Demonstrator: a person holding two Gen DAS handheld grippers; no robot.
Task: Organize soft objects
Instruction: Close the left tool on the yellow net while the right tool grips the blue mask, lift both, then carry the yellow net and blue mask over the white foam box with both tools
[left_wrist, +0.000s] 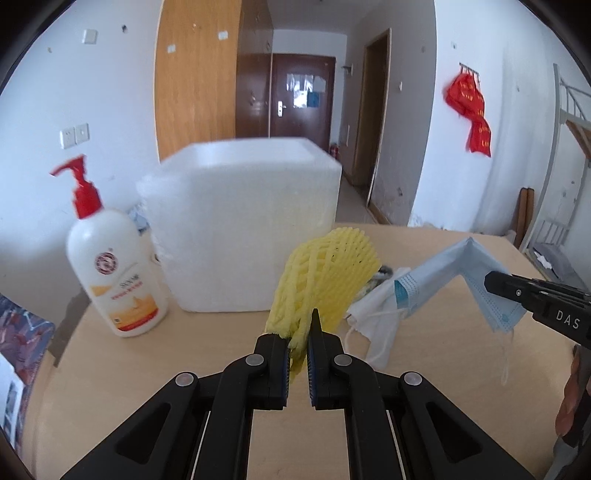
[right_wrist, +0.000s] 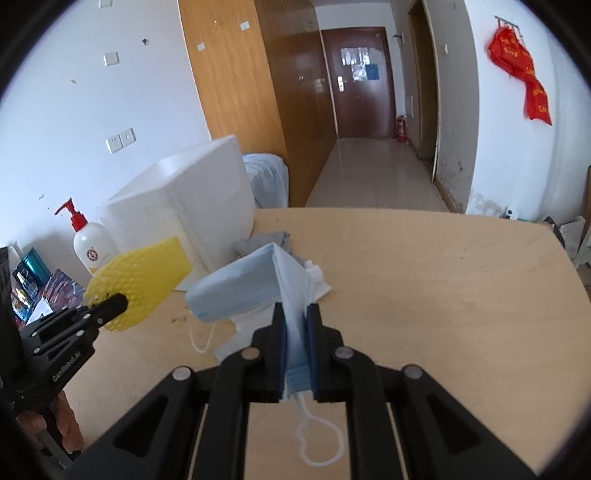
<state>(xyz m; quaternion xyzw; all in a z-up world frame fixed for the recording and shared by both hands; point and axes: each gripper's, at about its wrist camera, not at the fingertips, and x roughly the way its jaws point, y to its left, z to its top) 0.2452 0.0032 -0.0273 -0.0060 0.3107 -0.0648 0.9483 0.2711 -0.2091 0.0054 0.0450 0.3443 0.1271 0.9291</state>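
My left gripper (left_wrist: 297, 341) is shut on a yellow foam fruit net (left_wrist: 325, 275), lifted off the wooden table (left_wrist: 184, 350). From the right wrist view the net (right_wrist: 142, 280) hangs at the left, with the left gripper (right_wrist: 110, 304) pinching its lower edge. My right gripper (right_wrist: 296, 328) is shut on a light blue face mask (right_wrist: 236, 288), which folds upward and trails a white ear loop (right_wrist: 317, 439). In the left wrist view the mask (left_wrist: 454, 273) hangs from the right gripper (left_wrist: 496, 284) at the right. A white foam box (left_wrist: 243, 221) stands behind the net.
A white pump bottle with a red top (left_wrist: 114, 266) stands left of the foam box. White tissue (left_wrist: 373, 321) and a grey cloth (right_wrist: 262, 240) lie on the table near the box. The table's right half (right_wrist: 461, 295) is bare wood. A hand (right_wrist: 59, 424) holds the left gripper.
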